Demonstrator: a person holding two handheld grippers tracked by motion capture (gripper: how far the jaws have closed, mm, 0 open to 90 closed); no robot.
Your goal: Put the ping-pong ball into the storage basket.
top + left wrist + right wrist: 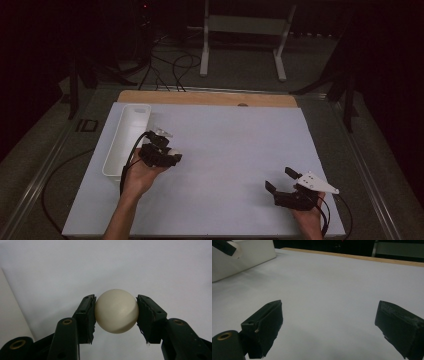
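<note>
Nearest the person's edge of the desk (pixel 225 200), the right gripper (pixel 281 180) sits low at the right, held from below by the right hand (pixel 309 215). Its jaws stand wide apart with nothing between them; in the right gripper view the right gripper (pixel 329 325) frames only bare white desk surface (pixel 332 285). The grey three-cornered plate (pixel 316 182) on top of it points to the right, and a black cable (pixel 327 215) loops down beside the wrist.

Farther in and to the left, the left hand (pixel 140 175) carries the left gripper (pixel 172 152), which is clamped on a cream-white ball (pixel 116 311). In the left gripper view the left gripper (pixel 116 315) presses one pad on each side of the ball, which sits between the tips, above the white surface. From the high view the ball (pixel 174 151) shows as a pale spot at the gripper's tip, just right of the tray.

That white tray (pixel 112 155), long and narrow, lies along the left side of the desk, just beside the left gripper.

Beyond it, a strip of bare wood (pixel 210 98) runs along the far edge of the desk. Behind the desk, cables (pixel 170 65) lie on the floor near a white metal stand (pixel 240 30).
</note>
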